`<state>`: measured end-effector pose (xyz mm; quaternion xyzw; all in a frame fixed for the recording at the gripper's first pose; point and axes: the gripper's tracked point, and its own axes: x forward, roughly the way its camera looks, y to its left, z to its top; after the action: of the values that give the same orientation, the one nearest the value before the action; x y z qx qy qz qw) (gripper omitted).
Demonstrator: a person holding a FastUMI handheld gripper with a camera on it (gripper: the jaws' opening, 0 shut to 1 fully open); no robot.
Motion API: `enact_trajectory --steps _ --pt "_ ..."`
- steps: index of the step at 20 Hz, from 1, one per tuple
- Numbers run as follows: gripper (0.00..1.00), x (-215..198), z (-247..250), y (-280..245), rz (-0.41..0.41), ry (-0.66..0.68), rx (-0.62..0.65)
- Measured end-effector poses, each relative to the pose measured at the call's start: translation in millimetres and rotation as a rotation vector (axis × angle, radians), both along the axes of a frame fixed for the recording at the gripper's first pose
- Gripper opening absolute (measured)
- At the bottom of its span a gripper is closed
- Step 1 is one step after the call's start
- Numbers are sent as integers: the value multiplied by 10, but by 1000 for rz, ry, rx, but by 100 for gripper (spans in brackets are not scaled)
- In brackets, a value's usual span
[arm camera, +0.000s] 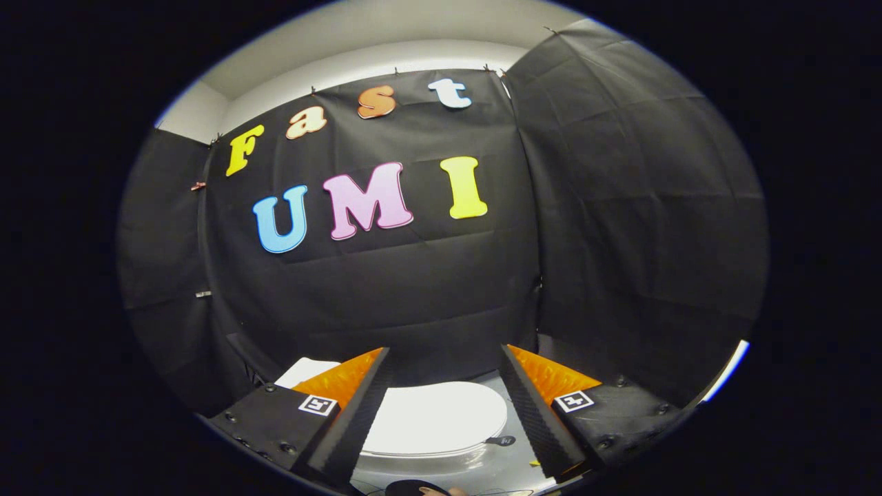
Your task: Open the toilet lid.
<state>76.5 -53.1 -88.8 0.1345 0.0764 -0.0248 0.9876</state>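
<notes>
Hand-held gripper: seen from its own camera; the two fingers stand wide apart, holding nothing, their tips raised above the toilet and pointing toward the booth wall.
Fingers: each carries a small square marker tag on its base; the ribbed inner faces look toward one another across the gap.
Toilet lid: white, oval, lying flat and closed; it shows in the gap between the two fingers, below their tips, touching neither.
Small dark tab: lies at the lid's rim, just beside the right finger.
White object: a flat pale piece beyond the left finger, partly hidden by it; what it is cannot be told.
Booth wall: black creased cloth, rising beyond the fingers and closing the scene on three sides.
Ceiling strip: pale, above the cloth.
</notes>
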Motion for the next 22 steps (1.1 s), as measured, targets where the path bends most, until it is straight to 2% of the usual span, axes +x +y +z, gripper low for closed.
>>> enact_trajectory --steps 3,8,14,20,22 --pt "99 207 -320 -51 9 15 87" --pt "99 542 -1064 -377 -78 129 174" --pt "99 707 -2056 -806 -175 278 297" --pt "99 753 -2927 -1054 -244 345 533" --pt "99 784 -3148 -1127 -253 343 650"
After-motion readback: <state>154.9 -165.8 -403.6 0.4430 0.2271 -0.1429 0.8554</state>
